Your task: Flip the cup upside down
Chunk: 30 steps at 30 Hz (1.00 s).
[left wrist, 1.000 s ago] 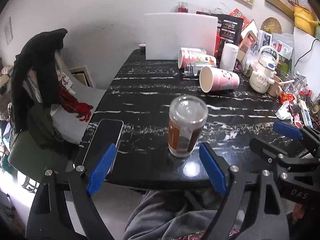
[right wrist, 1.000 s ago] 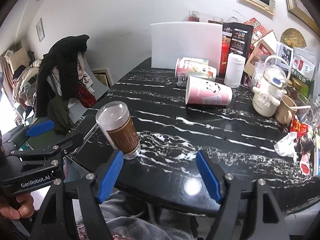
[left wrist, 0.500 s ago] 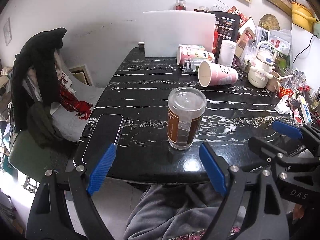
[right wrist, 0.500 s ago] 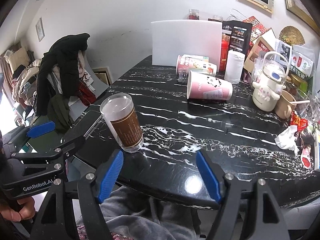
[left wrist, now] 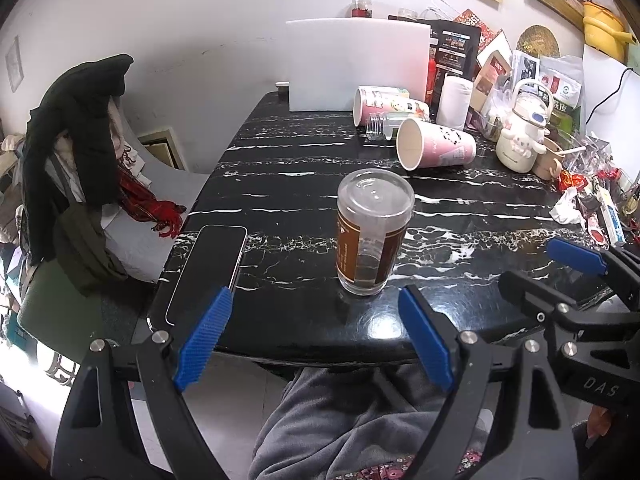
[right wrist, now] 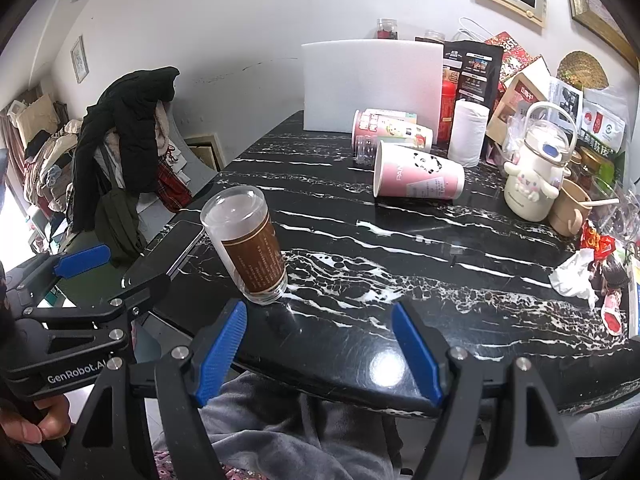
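The left gripper is hanging back with fingers spread wide, gripping nothing. The cup is standing near the table's front edge, looking already flipped. The right gripper is also gaping wide. Nothing's looking left to do.

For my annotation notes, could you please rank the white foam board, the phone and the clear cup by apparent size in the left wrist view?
1. white foam board
2. phone and clear cup: look alike; both near the camera, so unranked.
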{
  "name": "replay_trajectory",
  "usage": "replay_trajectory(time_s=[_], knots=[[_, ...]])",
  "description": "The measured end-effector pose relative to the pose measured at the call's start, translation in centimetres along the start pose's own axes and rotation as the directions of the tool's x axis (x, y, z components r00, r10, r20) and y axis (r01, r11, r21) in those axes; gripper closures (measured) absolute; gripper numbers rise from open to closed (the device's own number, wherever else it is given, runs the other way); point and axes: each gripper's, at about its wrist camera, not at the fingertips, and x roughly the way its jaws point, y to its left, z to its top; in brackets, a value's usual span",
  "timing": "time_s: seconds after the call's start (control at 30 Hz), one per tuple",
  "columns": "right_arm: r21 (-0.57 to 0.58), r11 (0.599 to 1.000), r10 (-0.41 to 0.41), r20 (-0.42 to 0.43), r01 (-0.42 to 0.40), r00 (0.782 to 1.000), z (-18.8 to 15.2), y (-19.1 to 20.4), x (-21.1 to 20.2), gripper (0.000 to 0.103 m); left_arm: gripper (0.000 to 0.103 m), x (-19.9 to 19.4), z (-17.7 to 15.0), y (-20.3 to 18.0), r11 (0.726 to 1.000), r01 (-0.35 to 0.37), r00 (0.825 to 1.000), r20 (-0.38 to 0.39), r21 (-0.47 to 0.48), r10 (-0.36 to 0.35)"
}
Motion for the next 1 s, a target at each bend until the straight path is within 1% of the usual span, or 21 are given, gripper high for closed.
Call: replay_trajectory(time_s=[0.33, 1.0], knots=[[-0.01, 1.0, 0.0, -0.003, 0.0, 1.0, 0.1, 0.3, 0.0, 0.027, 0.018, 0.6, -0.2, 0.1, 1.0, 0.008, 1.0, -0.019, -0.006, -0.008], [-0.007, 1.0, -0.004, -0.014, 0.004, 1.0, 0.0, 0.1, 0.4, 0.027, 0.018, 1.3, -0.3, 0.1, 1.0, 0.003, 1.0, -0.03, 0.004, -0.003]])
